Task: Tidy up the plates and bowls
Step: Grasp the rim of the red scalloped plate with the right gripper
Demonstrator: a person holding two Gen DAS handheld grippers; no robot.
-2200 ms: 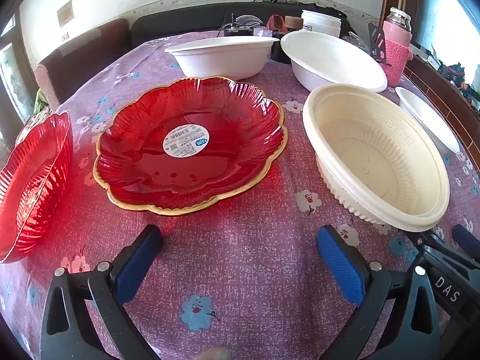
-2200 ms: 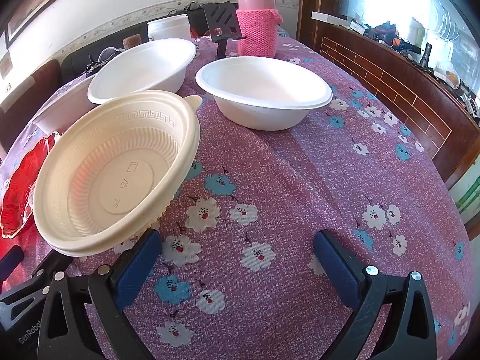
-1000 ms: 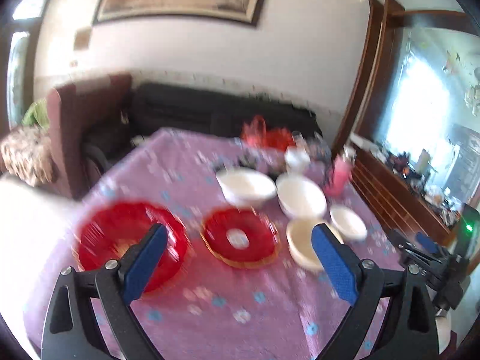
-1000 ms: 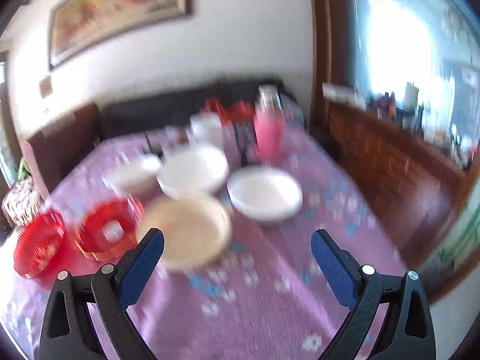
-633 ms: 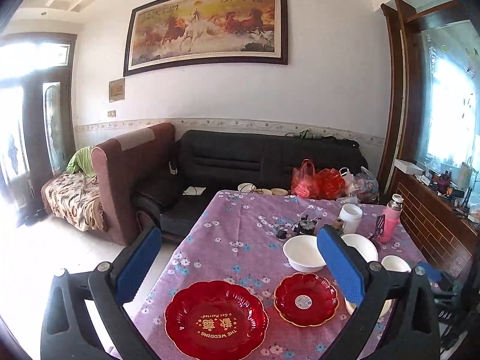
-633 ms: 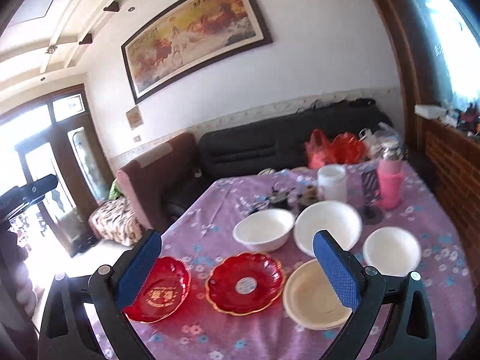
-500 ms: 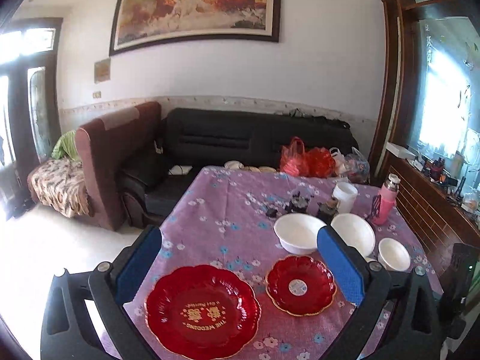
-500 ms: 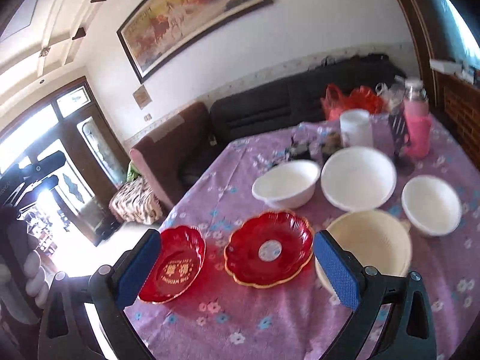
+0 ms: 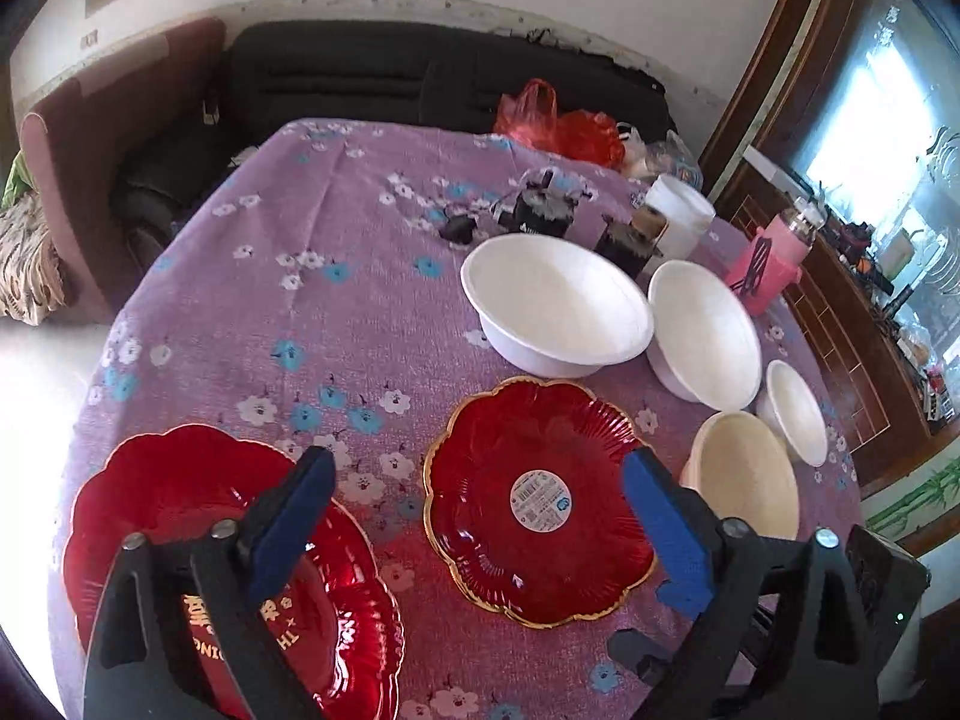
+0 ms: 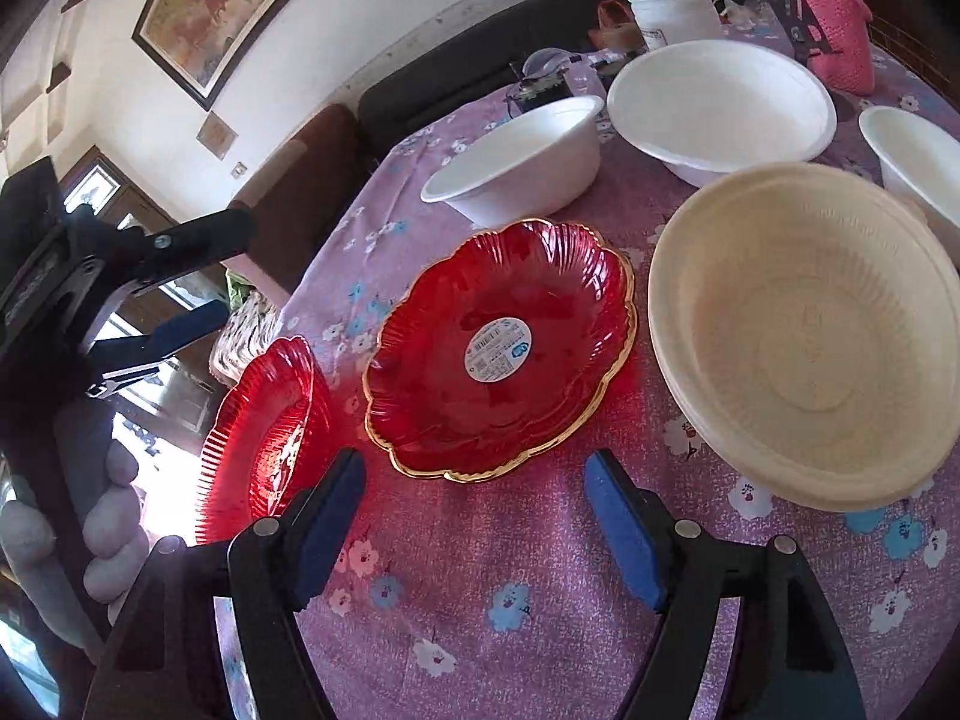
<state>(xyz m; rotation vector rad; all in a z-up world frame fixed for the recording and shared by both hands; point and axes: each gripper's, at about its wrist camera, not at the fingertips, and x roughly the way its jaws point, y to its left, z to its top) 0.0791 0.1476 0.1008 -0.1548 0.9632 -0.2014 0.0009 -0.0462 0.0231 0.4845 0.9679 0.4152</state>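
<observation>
A red gold-rimmed plate with a round sticker (image 9: 534, 504) (image 10: 498, 348) lies on the purple flowered tablecloth. A larger red plate with gold lettering (image 9: 180, 540) (image 10: 264, 432) lies to its left. A cream ribbed bowl (image 9: 744, 480) (image 10: 804, 330) sits to the right. Three white bowls (image 9: 555, 306) (image 9: 705, 333) (image 9: 792, 411) stand behind. My left gripper (image 9: 477, 522) is open and empty above the table, over the two red plates. My right gripper (image 10: 474, 516) is open and empty, low over the cloth just in front of the stickered plate.
A pink bottle (image 9: 774, 258), a white tub (image 9: 681, 216) and small dark items (image 9: 540, 210) stand at the table's far side. A black sofa (image 9: 384, 72) and armchair (image 9: 90, 138) lie beyond. The left gripper and hand show in the right wrist view (image 10: 90, 276).
Both grippers came back down toward the table after being raised high. The dishes have not moved. Both grippers stayed open.
</observation>
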